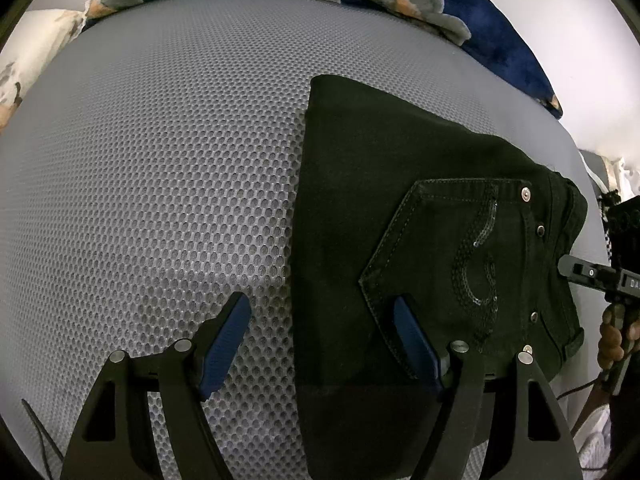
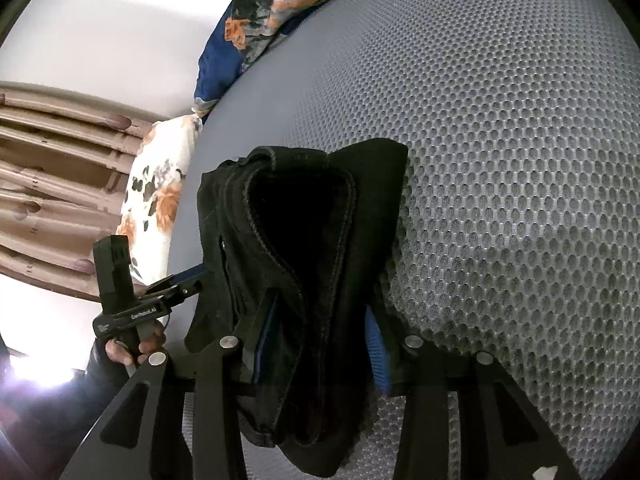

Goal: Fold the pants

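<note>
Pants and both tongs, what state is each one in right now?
Pants: folded compact, lying on the grey mesh bed surface, back pocket up.
Left tongs: open, one finger over the pants, nothing gripped.
Right tongs: astride the waistband end; grip unclear.
</note>
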A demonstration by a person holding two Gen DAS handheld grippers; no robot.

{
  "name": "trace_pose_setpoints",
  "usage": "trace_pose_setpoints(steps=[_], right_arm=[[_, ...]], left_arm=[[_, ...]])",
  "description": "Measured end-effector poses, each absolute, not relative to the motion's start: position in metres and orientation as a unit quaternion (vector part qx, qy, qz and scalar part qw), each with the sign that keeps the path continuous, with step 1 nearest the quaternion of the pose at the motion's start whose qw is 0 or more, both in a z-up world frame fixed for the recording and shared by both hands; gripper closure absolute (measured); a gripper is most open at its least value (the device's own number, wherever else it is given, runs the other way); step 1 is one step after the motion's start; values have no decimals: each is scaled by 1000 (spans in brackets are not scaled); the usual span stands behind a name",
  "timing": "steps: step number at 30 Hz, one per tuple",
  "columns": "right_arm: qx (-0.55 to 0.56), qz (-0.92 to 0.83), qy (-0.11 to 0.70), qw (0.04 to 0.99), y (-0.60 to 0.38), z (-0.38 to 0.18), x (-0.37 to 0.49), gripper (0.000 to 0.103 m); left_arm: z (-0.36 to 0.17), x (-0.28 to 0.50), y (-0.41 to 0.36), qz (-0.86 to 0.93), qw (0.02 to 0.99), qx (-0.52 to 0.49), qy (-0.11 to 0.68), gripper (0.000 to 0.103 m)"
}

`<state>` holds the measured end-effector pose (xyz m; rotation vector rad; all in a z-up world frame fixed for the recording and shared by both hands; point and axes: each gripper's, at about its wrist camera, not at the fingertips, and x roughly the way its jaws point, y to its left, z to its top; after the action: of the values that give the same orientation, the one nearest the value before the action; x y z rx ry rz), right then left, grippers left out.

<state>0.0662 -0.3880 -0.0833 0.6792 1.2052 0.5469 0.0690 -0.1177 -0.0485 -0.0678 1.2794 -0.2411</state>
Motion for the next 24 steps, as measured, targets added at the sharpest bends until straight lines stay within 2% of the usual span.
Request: trace_pose_setpoints(steps=[6, 10, 17, 24], right_arm=[[310, 248, 549, 736, -391, -83, 66, 61], [306, 254, 548, 736, -393, -81, 64, 53], [289, 265, 551, 737, -393, -81, 60, 52], [277, 276, 551, 737, -378, -80, 69, 52]], left_arm=[[-60, 75, -103, -111, 795, -35, 596, 29], [-59, 76, -100, -111, 792, -37, 599, 29], [-61, 81, -85, -119, 785, -46, 607, 29], [-59, 97, -87, -135, 784, -48, 604, 36]])
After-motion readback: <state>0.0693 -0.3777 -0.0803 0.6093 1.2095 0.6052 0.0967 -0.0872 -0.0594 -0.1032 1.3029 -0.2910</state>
